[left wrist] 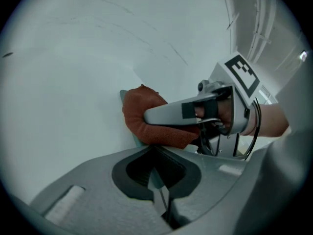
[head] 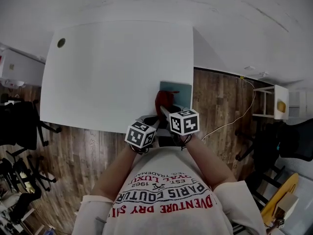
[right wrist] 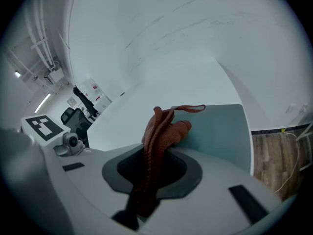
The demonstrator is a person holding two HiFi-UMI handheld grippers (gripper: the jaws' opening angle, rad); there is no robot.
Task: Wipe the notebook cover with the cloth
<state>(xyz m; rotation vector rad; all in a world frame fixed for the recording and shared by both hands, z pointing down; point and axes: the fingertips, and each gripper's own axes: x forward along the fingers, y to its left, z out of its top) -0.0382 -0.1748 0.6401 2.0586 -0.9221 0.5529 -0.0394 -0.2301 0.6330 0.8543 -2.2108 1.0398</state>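
Looking down from the head view, we see a white table [head: 98, 72] with a teal notebook [head: 181, 89] lying at its near right corner and a rust-red cloth [head: 164, 99] bunched on the cover. The left gripper [head: 152, 123] meets the notebook's near edge, and the right gripper [head: 165, 110] reaches onto the cloth.

In the left gripper view, the left gripper [left wrist: 159, 190] has its jaws drawn almost together on a thin pale-teal sliver, which we take for the edge of the notebook [left wrist: 135, 140]. Just ahead, the right gripper [left wrist: 146, 115] presses into the cloth [left wrist: 142, 106].

In the right gripper view, the right gripper [right wrist: 146, 180] is clamped on the cloth [right wrist: 164, 131], whose free end rests on the notebook [right wrist: 220, 131] cover beside the table's right edge, with wooden floor [right wrist: 269, 155] beyond.
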